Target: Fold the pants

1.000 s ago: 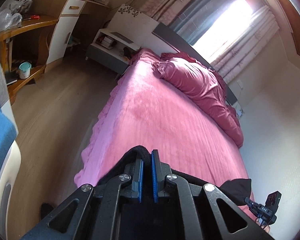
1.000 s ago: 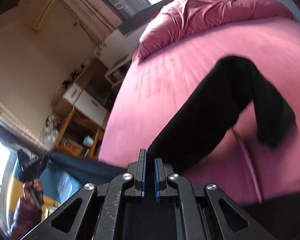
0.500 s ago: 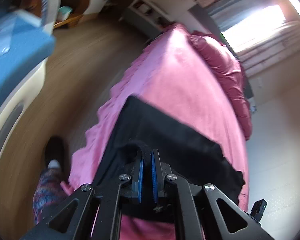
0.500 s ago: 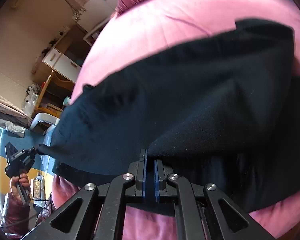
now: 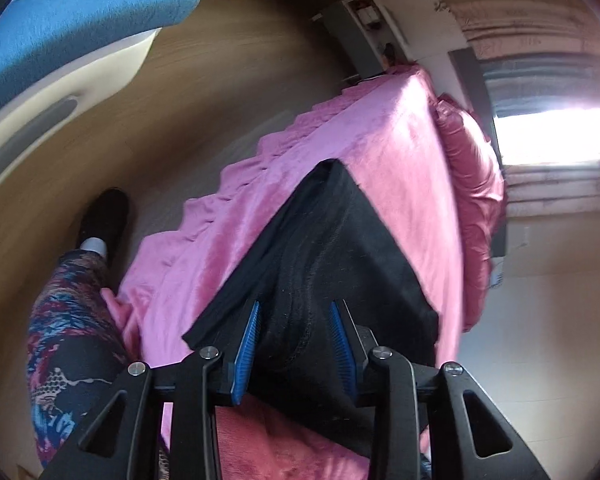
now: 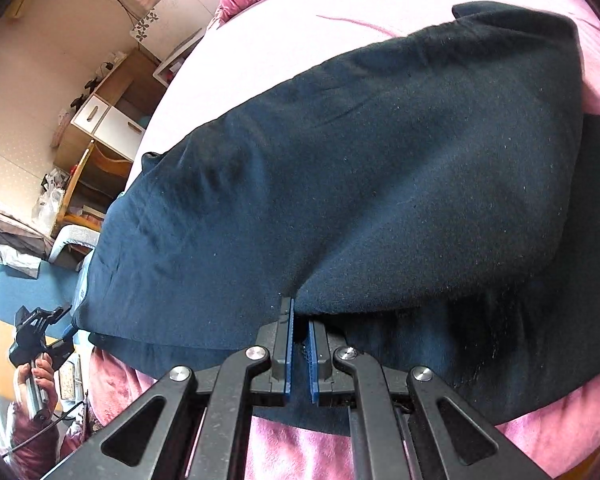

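Note:
The black pants (image 5: pixel 340 248) lie folded over on the pink bed (image 5: pixel 388 152). My left gripper (image 5: pixel 296 316) is open, its blue pads on either side of a bunched edge of the cloth without gripping it. In the right wrist view the pants (image 6: pixel 360 160) fill most of the frame, doubled over themselves. My right gripper (image 6: pixel 298 320) is shut on the near edge of the upper layer. The left gripper also shows in the right wrist view (image 6: pixel 40 332), at the far left corner of the pants.
A dark pink duvet (image 5: pixel 476 184) is bunched along the bed's far side. A blue chair (image 5: pixel 76 12) and wooden floor (image 5: pixel 204 92) are left of the bed. The person's patterned leg (image 5: pixel 72 320) stands at the bed's edge. A wooden desk (image 6: pixel 100 136) stands by the wall.
Both grippers carried the pants' edge over and laid it down on the bed. My left gripper has opened and let go of the cloth. The right stays shut.

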Demonstrator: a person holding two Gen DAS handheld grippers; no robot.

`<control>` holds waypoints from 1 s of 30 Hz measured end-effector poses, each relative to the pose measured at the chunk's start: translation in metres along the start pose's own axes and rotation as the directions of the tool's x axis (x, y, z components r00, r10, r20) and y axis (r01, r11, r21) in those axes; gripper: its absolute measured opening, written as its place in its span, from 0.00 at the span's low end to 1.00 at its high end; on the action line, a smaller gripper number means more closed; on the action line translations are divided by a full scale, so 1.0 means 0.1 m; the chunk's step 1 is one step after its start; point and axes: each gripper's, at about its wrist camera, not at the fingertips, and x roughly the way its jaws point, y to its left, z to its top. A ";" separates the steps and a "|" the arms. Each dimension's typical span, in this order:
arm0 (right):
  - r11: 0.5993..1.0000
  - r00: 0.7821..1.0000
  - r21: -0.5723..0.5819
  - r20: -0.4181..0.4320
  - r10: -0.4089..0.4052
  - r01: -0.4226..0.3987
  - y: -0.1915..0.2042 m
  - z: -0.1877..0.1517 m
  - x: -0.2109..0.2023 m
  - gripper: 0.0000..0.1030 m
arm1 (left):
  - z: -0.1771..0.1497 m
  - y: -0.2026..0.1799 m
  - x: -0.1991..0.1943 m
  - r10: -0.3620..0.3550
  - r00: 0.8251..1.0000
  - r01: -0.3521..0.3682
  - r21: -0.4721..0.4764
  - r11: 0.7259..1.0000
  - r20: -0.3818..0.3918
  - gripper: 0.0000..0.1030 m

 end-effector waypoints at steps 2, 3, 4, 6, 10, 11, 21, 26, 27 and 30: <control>1.000 1.000 -0.007 0.009 0.002 -0.001 0.03 0.00 -0.06 0.06 | -0.02 0.00 0.01 0.069 0.998 -0.069 0.036 0.997 0.002 0.22; 1.000 1.000 -0.016 0.017 0.003 -0.003 0.06 0.00 -0.11 0.06 | -0.02 -0.02 0.02 0.095 0.995 -0.095 0.058 0.994 0.002 0.09; 1.000 1.000 -0.022 0.024 0.005 -0.005 0.07 -0.01 -0.15 0.06 | -0.01 -0.04 0.01 0.102 0.995 -0.102 0.073 0.992 0.003 0.07; 0.999 0.999 -0.031 0.042 0.014 -0.013 0.10 -0.02 -0.28 0.06 | -0.02 -0.09 -0.04 0.109 0.994 -0.110 0.112 0.988 0.014 0.06; 0.998 0.997 -0.046 0.062 0.039 -0.037 0.16 -0.11 -0.49 0.06 | -0.02 -0.15 -0.10 0.150 0.988 -0.152 0.173 0.973 0.028 0.05; 0.998 0.998 -0.051 0.057 0.041 -0.038 0.18 -0.15 -0.51 0.06 | -0.02 -0.15 -0.11 0.166 0.986 -0.169 0.179 0.969 0.032 0.05; 0.999 0.999 -0.038 -0.049 -0.013 0.011 0.00 -0.44 -0.18 0.05 | -0.08 -0.01 -0.01 0.224 0.975 -0.222 0.179 0.958 0.013 0.05; 0.998 0.998 -0.057 -0.054 -0.021 0.018 0.00 -0.45 -0.18 0.05 | -0.10 -0.03 -0.05 0.249 0.968 -0.250 0.190 0.949 0.030 0.05; 0.999 0.997 -0.049 -0.070 -0.015 0.011 -0.02 -0.45 -0.15 0.06 | -0.11 -0.03 -0.05 0.269 0.963 -0.270 0.205 0.941 0.034 0.07; 0.999 0.995 -0.008 -0.094 0.037 -0.038 -0.16 -0.43 -0.11 0.09 | -0.10 -0.03 -0.04 0.324 0.946 -0.322 0.189 0.928 0.022 0.23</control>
